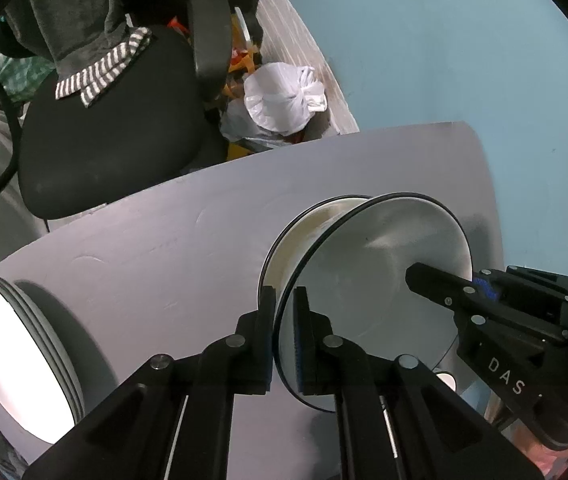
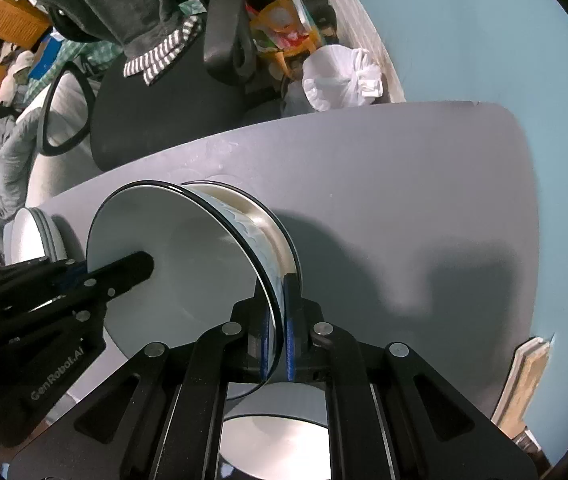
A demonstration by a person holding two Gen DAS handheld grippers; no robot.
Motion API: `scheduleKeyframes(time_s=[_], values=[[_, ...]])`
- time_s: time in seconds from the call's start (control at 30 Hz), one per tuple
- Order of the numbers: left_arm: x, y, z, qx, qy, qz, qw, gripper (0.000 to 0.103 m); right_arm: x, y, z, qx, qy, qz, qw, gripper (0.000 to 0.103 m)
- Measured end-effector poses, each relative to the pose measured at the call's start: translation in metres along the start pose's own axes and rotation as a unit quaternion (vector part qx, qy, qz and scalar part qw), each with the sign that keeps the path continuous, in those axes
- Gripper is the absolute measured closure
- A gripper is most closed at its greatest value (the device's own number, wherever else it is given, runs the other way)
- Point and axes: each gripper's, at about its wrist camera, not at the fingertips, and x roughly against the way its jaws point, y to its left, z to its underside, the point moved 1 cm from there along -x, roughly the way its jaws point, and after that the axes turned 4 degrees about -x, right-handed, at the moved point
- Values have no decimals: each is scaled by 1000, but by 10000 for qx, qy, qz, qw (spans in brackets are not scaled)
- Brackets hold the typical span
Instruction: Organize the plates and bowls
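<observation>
Left gripper [image 1: 284,332]: we are pinching the plate [image 1: 384,264] rim, jaws nearly closed on it.
Right gripper [image 2: 279,332]: we are clamping the opposite rim likewise.
Plate: we are carrying it just above the grey table [image 1: 163,248], another dish nested under it.
Stack of plates [image 1: 15,352]: sitting left of the carried plate.
Technique: we are aiming to lower both hands evenly, keeping the rim level.
Unclear: we are not seeing whether the underside touches the table.
</observation>
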Motion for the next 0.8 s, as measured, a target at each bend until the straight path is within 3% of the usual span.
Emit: scheduleKeyframes(time_s=[0.23, 0.3, 0.33, 0.67, 0.8], values=[[5, -3, 1, -120, 82, -121, 9998, 91, 2, 2, -5, -1, 157, -62, 9999, 85], [8, -4, 0, -156, 42, -340, 9993, 66, 5, 2, -6, 0, 116, -37, 9999, 82], [12, -5, -1, -199, -47, -441, 9988, 64, 6, 2, -6, 0, 89, -29, 10000, 79], [35, 0, 3, -203, -260, -522, 9981, 63, 28, 5, -7, 42, -252, 8, 9997, 78], [55, -4, 11, -157, -465, -507, 9975, 57, 47, 10, -3, 169, -539, 200, 9982, 68]])
